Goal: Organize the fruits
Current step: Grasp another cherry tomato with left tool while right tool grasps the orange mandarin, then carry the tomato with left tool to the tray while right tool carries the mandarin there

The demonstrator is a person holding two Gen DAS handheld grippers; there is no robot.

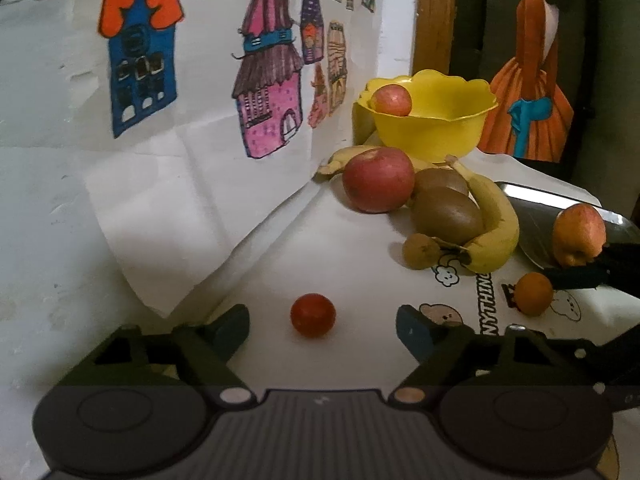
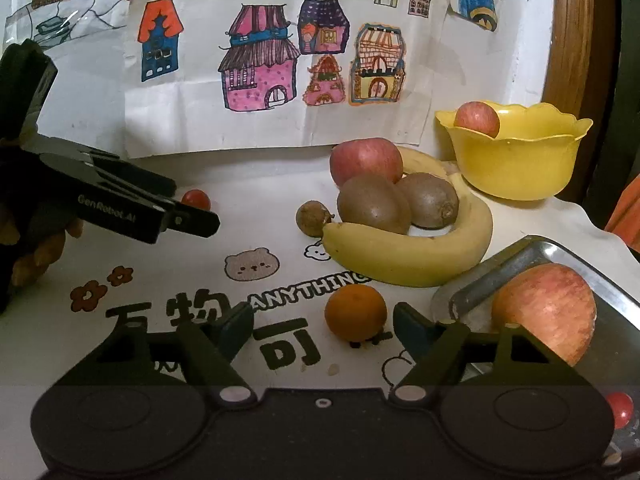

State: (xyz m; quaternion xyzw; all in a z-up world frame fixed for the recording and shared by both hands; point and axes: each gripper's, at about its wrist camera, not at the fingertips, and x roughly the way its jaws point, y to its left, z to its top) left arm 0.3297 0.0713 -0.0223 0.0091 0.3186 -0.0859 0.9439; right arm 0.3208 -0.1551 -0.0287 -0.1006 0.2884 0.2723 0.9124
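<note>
Small glossy red tomato (image 1: 313, 315), round orange (image 2: 355, 312)

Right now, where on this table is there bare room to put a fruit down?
The printed cloth is open between the left gripper and the orange. Another bare strip lies between the cherry tomato and the red apple. It is crowded around the banana and kiwis.

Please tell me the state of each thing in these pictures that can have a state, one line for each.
Left hand-held gripper: open, small red cherry tomato between its fingers, not gripped.
Right hand-held gripper: open, small round orange citrus fruit ahead, untouched.
Yellow scalloped plastic bowl: upright, holding one red apple.
Shiny metal tray: flat on the table, holding one large red-yellow apple.
Curved yellow banana: unpeeled, lying beside two brown kiwis.
</note>
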